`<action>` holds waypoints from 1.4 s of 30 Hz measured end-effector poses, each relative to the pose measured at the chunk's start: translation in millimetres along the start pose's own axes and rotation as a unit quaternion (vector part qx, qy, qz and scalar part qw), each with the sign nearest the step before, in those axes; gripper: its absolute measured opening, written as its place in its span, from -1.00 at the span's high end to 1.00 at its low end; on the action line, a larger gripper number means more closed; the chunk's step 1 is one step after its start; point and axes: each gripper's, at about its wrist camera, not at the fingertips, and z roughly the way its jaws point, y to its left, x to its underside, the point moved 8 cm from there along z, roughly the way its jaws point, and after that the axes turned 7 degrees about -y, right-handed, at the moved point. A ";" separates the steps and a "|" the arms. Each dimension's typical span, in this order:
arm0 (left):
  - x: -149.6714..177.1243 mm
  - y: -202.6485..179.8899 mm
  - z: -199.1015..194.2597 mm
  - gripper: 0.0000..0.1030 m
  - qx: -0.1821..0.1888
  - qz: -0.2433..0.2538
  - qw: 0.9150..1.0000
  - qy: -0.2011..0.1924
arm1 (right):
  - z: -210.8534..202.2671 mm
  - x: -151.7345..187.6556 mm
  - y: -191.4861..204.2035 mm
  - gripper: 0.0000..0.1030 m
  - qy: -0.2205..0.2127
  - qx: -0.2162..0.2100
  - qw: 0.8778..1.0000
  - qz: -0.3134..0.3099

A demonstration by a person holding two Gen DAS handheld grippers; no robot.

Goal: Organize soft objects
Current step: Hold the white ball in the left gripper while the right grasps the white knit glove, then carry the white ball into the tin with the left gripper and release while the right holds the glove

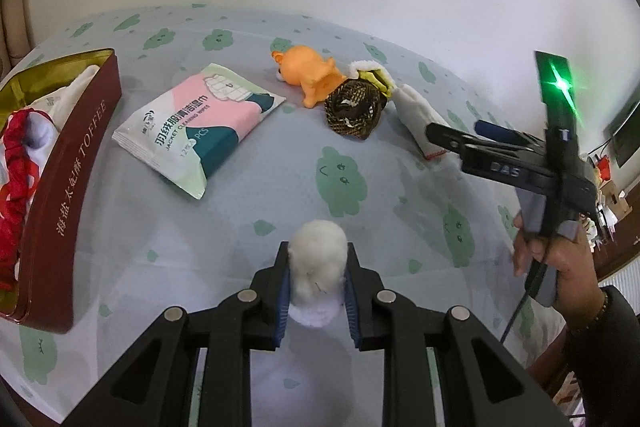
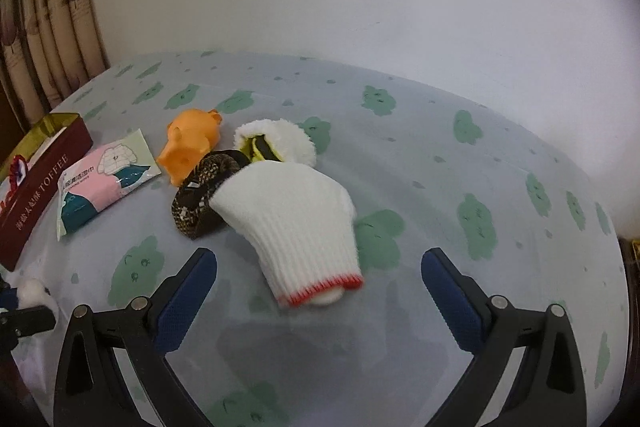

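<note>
Pinching a white cotton ball (image 1: 318, 259) between its blue pads, the left claw (image 1: 318, 287) hung over the cloud-print table (image 1: 240, 207). Left of it stood the maroon toffee tin (image 1: 60, 187) with red and white cloth inside; beyond lay a wipes packet (image 1: 200, 123), an orange plush toy (image 1: 310, 75) and a brown patterned scrunchie (image 1: 354, 107).

From the right wrist, the right claw (image 2: 318, 291) stood wide open and empty, just short of the white knit glove (image 2: 296, 227) lying against the scrunchie (image 2: 200, 203), with a fluffy white pouch (image 2: 280, 139) behind.

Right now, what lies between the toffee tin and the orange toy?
In the left wrist view, the wipes pack lies between the toffee tin and the orange toy.
</note>
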 end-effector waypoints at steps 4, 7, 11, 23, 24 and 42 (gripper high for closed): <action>-1.6 1.1 1.7 0.54 0.000 -0.003 1.000 0.002 | 19.5 -3.3 6.7 -0.80 0.012 0.025 0.999 -0.042; -3.2 2.6 2.4 0.54 -0.003 -0.004 1.000 0.002 | 34.5 1.9 4.9 0.15 0.034 0.024 0.998 -0.037; -4.2 4.5 1.2 0.54 -0.011 -0.003 1.000 0.001 | 33.9 7.4 0.2 0.44 0.038 0.004 0.999 0.001; -1.3 2.6 -8.8 0.53 -0.013 -0.005 1.000 0.000 | -58.4 54.4 49.5 0.46 -0.011 -0.085 0.992 0.090; -1.2 2.1 -10.9 0.53 -0.013 -0.004 1.000 -0.002 | -59.7 57.2 54.3 0.46 -0.011 -0.089 0.992 0.091; -24.4 60.6 -90.1 0.53 -0.045 -0.030 0.998 -0.040 | -62.3 72.8 86.8 0.46 -0.010 -0.099 0.992 0.082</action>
